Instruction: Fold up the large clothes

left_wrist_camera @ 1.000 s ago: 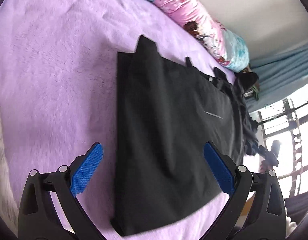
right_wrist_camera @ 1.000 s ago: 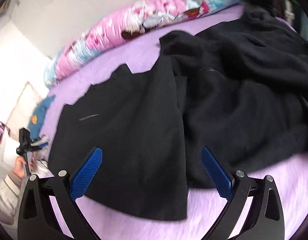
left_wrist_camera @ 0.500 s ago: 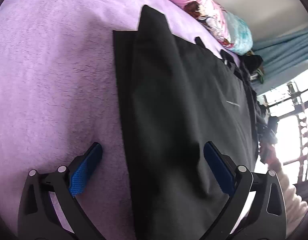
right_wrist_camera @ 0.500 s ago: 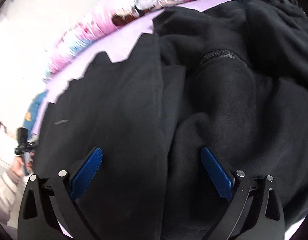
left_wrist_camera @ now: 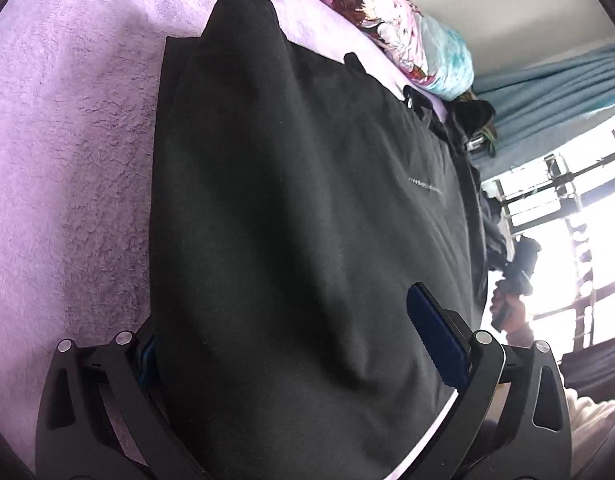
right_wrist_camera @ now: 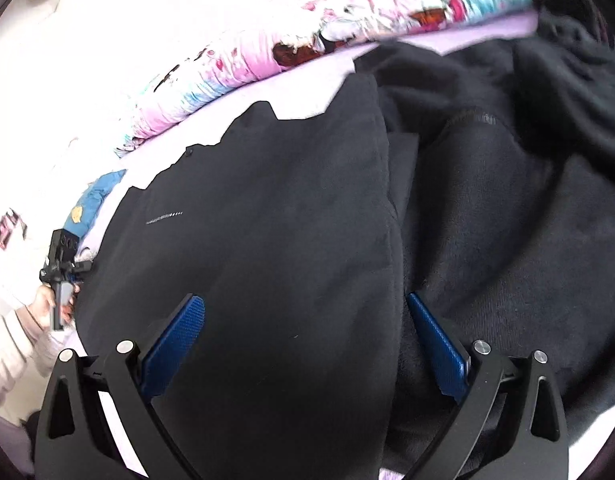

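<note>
Hidden or unclear: the left gripper's [left_wrist_camera: 291, 344] left finger pad [left_wrist_camera: 145, 364] was mostly covered by the hem of the black folded garment [left_wrist_camera: 291, 208]; only a sliver of blue showed. The garment's near edge ran out of frame below both cameras. The wall in the right wrist view was washed out to white, and the window [left_wrist_camera: 579, 216] in the left wrist view was overexposed.

Edges and room: the garment's left edge lay straight against bare purple fleece blanket [left_wrist_camera: 67, 152], which spread wide and free on that side. On the opposite side, a rumpled dark fleece garment [right_wrist_camera: 519, 216] lay touching and partly under the folded one. A pink and blue printed pillow [right_wrist_camera: 307, 44] bordered the far edge of the bed.

Task item: black garment, flat on the blanket, smooth, with a small pale printed line [right_wrist_camera: 163, 217] near one edge and pointed corners at the far end.

Grippers: left gripper spread wide across the garment's near hem; right gripper [right_wrist_camera: 305, 344] likewise spread wide, blue pads [right_wrist_camera: 175, 344] low over the cloth, nothing pinched. A hand [right_wrist_camera: 47, 300] in a pale sleeve held the other tool.
</note>
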Available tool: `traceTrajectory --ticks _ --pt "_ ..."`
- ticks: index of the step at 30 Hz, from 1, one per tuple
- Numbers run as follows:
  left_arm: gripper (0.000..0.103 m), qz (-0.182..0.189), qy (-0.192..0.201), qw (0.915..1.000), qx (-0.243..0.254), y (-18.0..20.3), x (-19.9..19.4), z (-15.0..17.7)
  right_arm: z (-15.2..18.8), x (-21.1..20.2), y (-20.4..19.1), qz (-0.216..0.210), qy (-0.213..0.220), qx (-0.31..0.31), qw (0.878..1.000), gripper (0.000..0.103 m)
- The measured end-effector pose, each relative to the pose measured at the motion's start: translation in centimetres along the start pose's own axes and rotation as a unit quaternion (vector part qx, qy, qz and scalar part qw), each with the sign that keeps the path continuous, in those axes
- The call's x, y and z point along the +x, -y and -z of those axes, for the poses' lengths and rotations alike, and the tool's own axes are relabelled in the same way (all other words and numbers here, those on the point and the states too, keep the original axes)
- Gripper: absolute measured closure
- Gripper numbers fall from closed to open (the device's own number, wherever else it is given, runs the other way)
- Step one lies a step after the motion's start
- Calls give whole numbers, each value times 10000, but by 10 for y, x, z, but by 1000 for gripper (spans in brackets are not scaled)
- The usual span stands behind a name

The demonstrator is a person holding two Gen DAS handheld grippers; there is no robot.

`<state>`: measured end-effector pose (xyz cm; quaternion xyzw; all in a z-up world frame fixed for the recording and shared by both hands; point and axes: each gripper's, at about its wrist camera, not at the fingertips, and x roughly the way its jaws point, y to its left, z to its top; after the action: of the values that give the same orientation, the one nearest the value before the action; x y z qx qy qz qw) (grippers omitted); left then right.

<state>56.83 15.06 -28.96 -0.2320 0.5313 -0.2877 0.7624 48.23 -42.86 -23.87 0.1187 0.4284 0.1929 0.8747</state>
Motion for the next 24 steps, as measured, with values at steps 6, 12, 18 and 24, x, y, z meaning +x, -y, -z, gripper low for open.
traceTrajectory --ticks 6,12,18,24 --pt "6 -74 -1 10000 18 3 5 -1 -5 -8 -7 -37 240 -120 9996 5" --pt "6 -95 -38 9999 -44 2 8 -3 -38 31 22 -32 -278 644 9975 5" --pt "6 286 -44 9994 -188 -2 10 -13 -33 48 26 -670 -561 836 9927 5" --pt "6 247 -289 9993 19 9 25 -17 -21 37 16 -948 -538 474 9929 5"
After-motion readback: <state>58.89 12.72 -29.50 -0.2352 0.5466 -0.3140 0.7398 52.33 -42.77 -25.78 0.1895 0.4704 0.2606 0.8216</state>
